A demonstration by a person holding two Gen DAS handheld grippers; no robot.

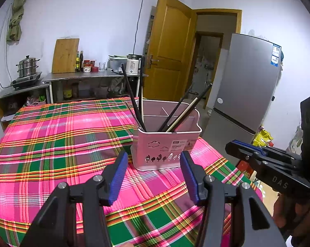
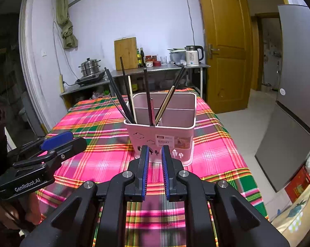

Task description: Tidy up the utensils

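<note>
Several utensils: thin dark chopsticks (image 2: 122,94) and a pale wooden chopstick (image 2: 165,105) stand tilted in the front compartments of the basket, fanning toward 11 and 1 o'clock.
Basket: pink rectangular plastic utensil basket (image 2: 175,138) with inner dividers, cloud and tree cut-outs and a white label on its front wall; it stands upright on the table, at 12 o'clock from both cameras.
Back compartment: holds nothing that shows from either view.
Table: covered by a pink, green and yellow plaid cloth (image 1: 52,144).
Left tongs: black frame with blue pads (image 1: 153,177), jaws well apart with nothing between them, hovering over the cloth just short of the basket's front wall; in the right wrist view they sit at 9 o'clock, gripped by a hand.
Right tongs: black frame with blue pads (image 2: 155,168), jaws close with a narrow gap and nothing clamped, pointing at the basket's front wall; whether the tips touch it cannot be told.
Behind, 11 o'clock: steel counter (image 2: 155,69) with wooden cutting board (image 2: 125,53), bottles, white kettle (image 2: 193,56), steel steamer pot (image 2: 90,66).
Right, 2 o'clock: yellow-brown wooden door (image 2: 227,41) standing open, grey refrigerator (image 1: 245,82).
</note>
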